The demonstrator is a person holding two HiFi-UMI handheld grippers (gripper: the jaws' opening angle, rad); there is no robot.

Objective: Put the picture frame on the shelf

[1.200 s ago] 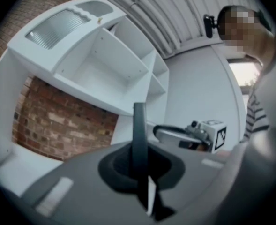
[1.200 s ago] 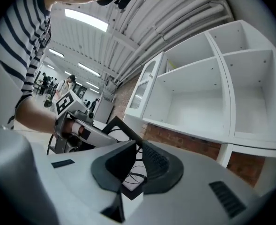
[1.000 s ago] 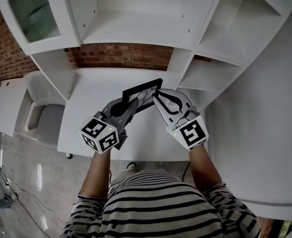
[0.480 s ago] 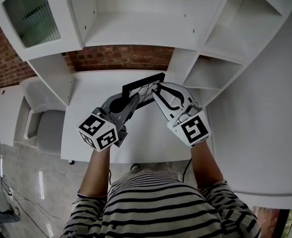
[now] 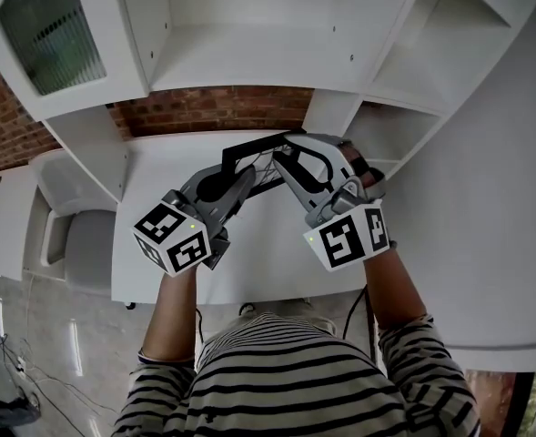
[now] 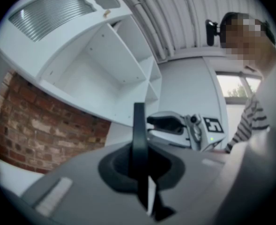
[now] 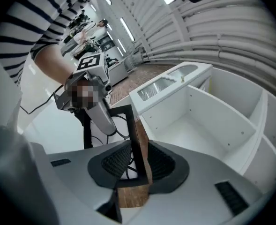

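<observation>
A black picture frame (image 5: 249, 159) with a line drawing in it hangs above the white desk (image 5: 258, 253), held from both sides. My left gripper (image 5: 243, 178) is shut on its left edge; in the left gripper view the frame (image 6: 138, 135) stands edge-on between the pads. My right gripper (image 5: 284, 156) is shut on the right edge, and in the right gripper view the frame (image 7: 130, 125) runs between the ribbed pads. The open white shelf (image 5: 249, 57) lies just beyond and above the frame.
A brick wall (image 5: 208, 107) shows behind the desk under the shelf. A cabinet door with ribbed glass (image 5: 45, 25) is at the upper left and side compartments (image 5: 386, 135) at the right. A grey chair (image 5: 81, 239) stands left of the desk.
Both grippers have lifted the frame and carried it closer to the shelf. The right gripper has rolled, so its marker cube faces more toward me.
</observation>
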